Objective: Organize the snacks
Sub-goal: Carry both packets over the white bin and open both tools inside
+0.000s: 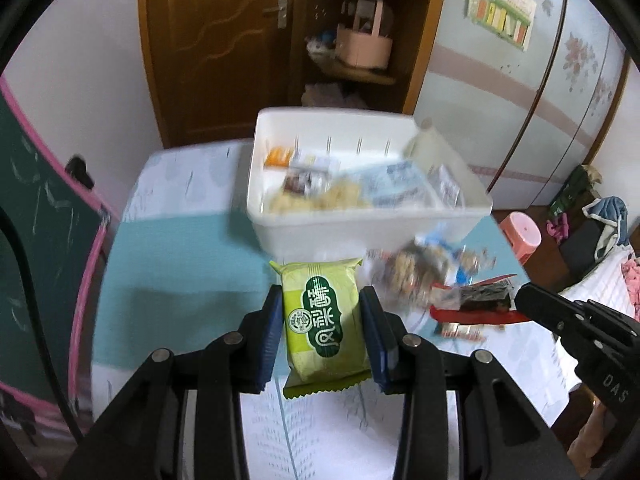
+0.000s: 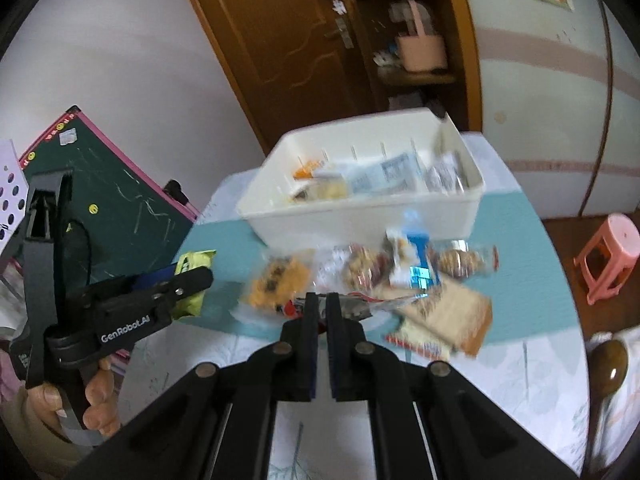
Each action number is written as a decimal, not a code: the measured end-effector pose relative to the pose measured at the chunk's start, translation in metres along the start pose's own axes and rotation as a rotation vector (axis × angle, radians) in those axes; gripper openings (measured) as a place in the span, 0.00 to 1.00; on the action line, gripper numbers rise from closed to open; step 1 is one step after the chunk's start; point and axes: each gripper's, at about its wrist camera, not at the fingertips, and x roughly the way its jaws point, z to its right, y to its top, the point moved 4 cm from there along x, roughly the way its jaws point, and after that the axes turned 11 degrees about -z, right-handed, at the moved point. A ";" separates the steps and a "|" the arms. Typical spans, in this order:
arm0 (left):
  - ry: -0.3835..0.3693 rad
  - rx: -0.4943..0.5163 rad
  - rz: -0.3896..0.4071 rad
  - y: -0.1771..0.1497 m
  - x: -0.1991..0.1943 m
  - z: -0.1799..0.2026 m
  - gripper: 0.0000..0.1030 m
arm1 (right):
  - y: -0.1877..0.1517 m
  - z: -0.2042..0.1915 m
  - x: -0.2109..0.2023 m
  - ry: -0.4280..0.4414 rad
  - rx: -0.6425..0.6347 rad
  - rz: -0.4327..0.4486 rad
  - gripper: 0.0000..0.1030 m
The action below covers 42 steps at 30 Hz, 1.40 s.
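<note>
Your table [image 1: 180, 220], under a teal and white cloth, carries a white bin [image 1: 360, 216] at 12 o'clock from both of your grippers. Inside the bin lie several wrapped snacks: an orange packet [image 1: 279, 156] at its far left, a pale blue packet [image 1: 400, 184] toward the right, and some yellowish pieces [image 1: 316, 200] near the front wall; blur hides the rest.

Just in front of the bin, at 1 o'clock from your left gripper [image 1: 325, 320], a loose pile of snacks [image 2: 400, 276] rests on the cloth.

Your left gripper's jaws are pressed against both long sides of a green snack packet [image 1: 326, 324], holding it above the cloth, short of the bin.

Your right gripper [image 2: 322, 308] has its jaws nearly together, pinching the end of a red and clear wrapper [image 2: 360, 305] at the pile's near edge.
</note>
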 end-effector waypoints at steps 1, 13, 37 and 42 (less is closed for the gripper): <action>-0.007 0.006 0.007 0.012 -0.005 0.001 0.35 | 0.009 -0.002 -0.004 -0.001 -0.010 0.010 0.03; 0.047 0.065 0.120 0.139 -0.050 0.009 0.35 | 0.153 -0.006 -0.045 -0.105 -0.050 0.169 0.03; 0.152 0.044 0.086 0.214 0.011 0.021 0.79 | 0.229 0.030 0.014 -0.188 0.072 0.049 0.06; 0.126 0.040 0.106 0.208 0.010 0.018 0.99 | 0.220 0.030 0.013 -0.226 0.073 0.035 0.42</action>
